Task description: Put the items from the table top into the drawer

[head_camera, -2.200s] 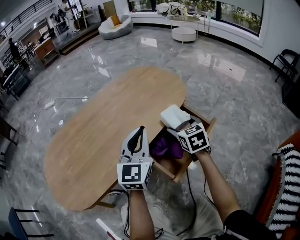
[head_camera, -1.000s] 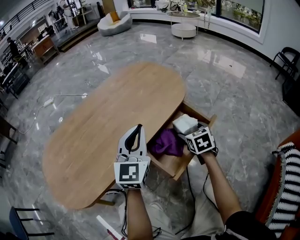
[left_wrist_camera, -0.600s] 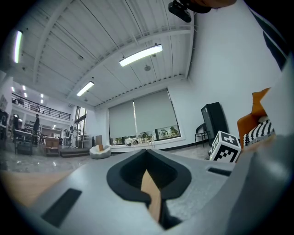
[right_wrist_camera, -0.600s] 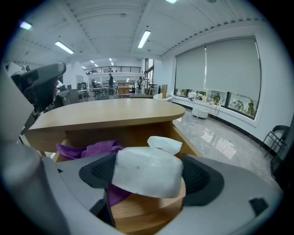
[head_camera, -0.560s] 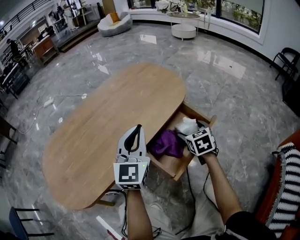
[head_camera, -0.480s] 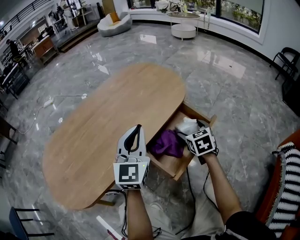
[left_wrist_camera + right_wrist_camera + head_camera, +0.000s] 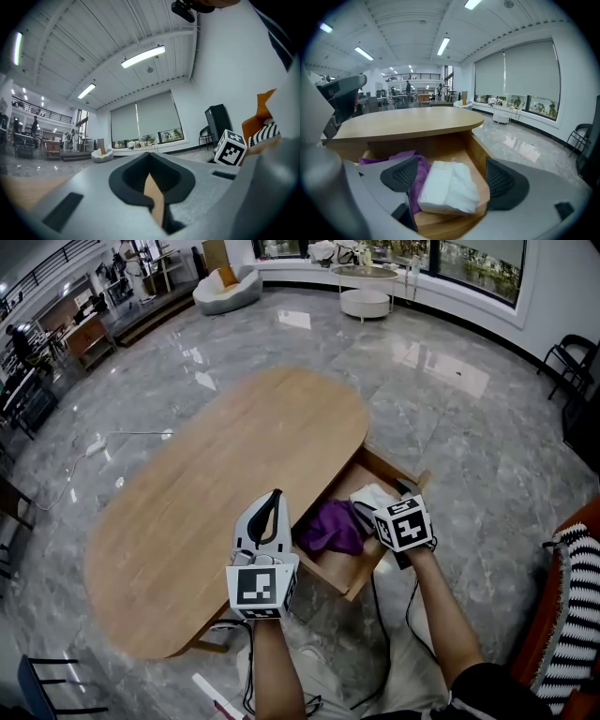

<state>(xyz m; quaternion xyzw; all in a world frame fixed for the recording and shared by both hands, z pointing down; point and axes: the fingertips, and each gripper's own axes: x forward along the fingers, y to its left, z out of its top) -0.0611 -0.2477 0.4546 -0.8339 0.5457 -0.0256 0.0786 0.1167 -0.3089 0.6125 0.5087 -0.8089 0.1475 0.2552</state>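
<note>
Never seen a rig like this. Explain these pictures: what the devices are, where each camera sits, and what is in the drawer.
There is no robot here. A person holds a pair of tongs in each hand, and each pair carries a marker cube. The head view comes from a camera on the person's head, looking down at an oval wooden table with its drawer pulled open. The two gripper views come from cameras riding on the tongs. The left tongs are shut and empty, near the table's edge. The right tongs are open at the drawer. A white folded pack lies between their pads without touching them, beside a purple cloth.
</note>
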